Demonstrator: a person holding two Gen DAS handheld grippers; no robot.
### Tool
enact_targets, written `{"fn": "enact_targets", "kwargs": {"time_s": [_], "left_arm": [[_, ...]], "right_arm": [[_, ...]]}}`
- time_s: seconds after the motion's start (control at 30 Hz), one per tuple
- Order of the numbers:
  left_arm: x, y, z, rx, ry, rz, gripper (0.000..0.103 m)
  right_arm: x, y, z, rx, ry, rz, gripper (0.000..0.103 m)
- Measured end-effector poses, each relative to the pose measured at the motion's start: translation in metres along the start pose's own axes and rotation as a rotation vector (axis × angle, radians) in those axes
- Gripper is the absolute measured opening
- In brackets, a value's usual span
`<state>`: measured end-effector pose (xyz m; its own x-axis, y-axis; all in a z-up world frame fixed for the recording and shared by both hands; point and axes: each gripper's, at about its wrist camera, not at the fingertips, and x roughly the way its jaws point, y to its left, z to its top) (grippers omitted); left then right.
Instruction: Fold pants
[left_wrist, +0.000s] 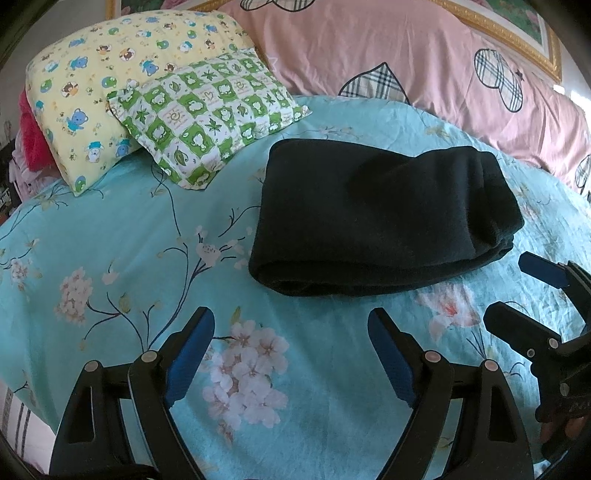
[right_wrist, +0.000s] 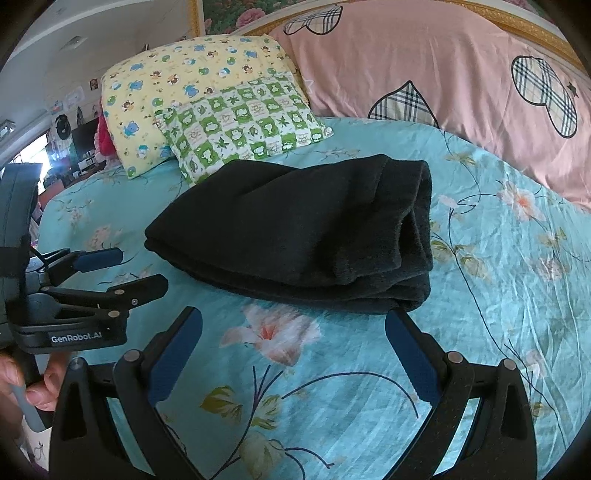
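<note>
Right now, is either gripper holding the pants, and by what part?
Nothing is held. The left gripper and right gripper are both open, short of the folded black pants lying on the bedspread.

The folded pants (left_wrist: 384, 218) lie on the bed (left_wrist: 110, 240) just ahead of me, apart from both my grippers. My left gripper (left_wrist: 291, 332) hangs over the bed before the pants' near left end, and my right gripper (right_wrist: 293, 328) sits before their near right end, beside the left one. Behind and left of the pants, a small pillow (left_wrist: 207, 118) leans on a larger pillow (left_wrist: 110, 74). A long bolster (left_wrist: 424, 66) lies behind the pants, along the bed's far side.
</note>
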<state>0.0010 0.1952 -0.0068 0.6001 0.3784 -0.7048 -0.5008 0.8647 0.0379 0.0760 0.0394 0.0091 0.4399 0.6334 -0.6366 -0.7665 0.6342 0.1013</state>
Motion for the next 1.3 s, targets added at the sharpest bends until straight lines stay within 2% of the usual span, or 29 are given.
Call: {"fn": "enact_targets", "kwargs": {"time_s": [0.83,1.3], "left_arm": [[0.006,0.003,0.000,-0.001,0.007,0.009,0.087],[0.001,0.002,0.006,0.009,-0.008,0.000,0.087]], "right_arm": [[0.006,0.004,0.003,0.001,0.009,0.017,0.100],[0.001,0.003,0.015,-0.001,-0.015,0.020,0.100]]}}
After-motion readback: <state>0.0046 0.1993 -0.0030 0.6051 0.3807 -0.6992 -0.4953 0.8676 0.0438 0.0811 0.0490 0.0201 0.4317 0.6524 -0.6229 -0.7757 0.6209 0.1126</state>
